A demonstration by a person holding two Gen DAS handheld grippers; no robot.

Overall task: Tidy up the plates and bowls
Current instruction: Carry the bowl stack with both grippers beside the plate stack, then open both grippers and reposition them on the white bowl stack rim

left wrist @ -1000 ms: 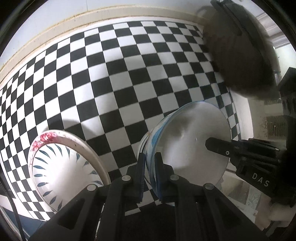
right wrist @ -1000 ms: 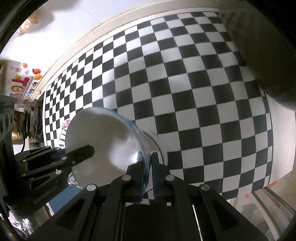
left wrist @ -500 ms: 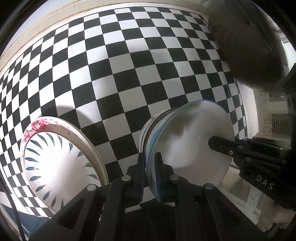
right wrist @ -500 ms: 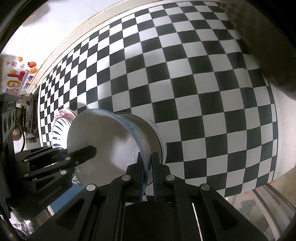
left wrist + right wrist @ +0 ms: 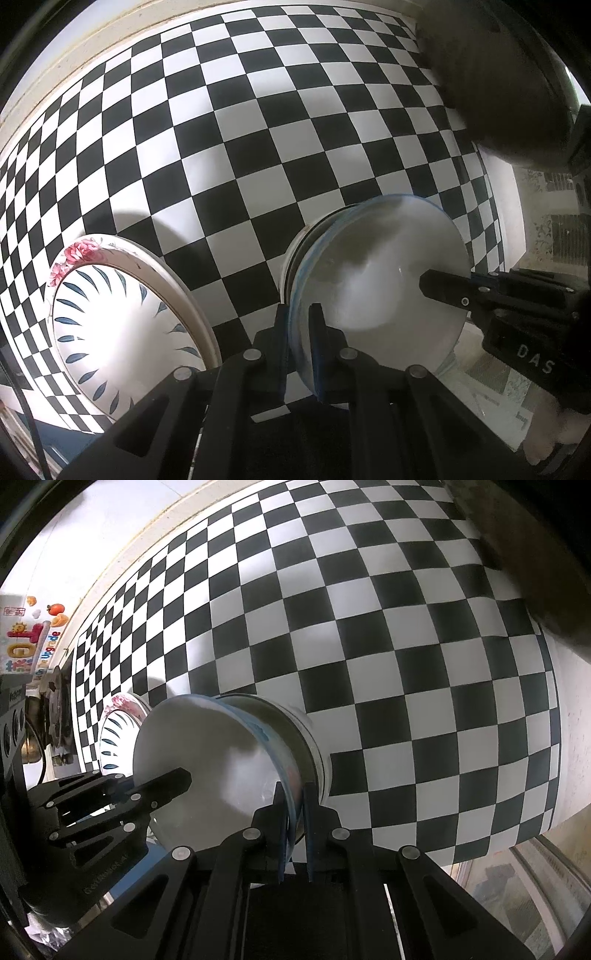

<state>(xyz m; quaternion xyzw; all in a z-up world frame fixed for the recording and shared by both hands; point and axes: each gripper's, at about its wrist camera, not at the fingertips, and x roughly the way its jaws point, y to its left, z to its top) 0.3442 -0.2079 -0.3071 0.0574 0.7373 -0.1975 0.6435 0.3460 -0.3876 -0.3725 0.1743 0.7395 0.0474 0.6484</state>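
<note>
A white bowl with a blue rim band (image 5: 376, 280) is held over the checkered tabletop by both grippers on opposite sides of its rim. My left gripper (image 5: 299, 317) is shut on the near rim; it also shows in the right wrist view (image 5: 184, 775). My right gripper (image 5: 294, 797) is shut on the other side of the bowl (image 5: 221, 768); it appears in the left wrist view (image 5: 428, 284). The bowl's base looks set in a second white bowl (image 5: 314, 738) below it. A white plate with blue leaf marks and a pink rose (image 5: 122, 325) lies on the table to the left.
The checkered black-and-white cloth (image 5: 258, 140) covers the table. A dark round object (image 5: 498, 81) sits at the far right. A colourful printed box (image 5: 26, 638) and dark utensils (image 5: 55, 709) stand at the left edge. The table's right edge (image 5: 561, 738) drops to the floor.
Both grippers and the bowl have come down closer to the table. The plate at the left now looks larger and nearer. Both grips stay shut on the rim.
</note>
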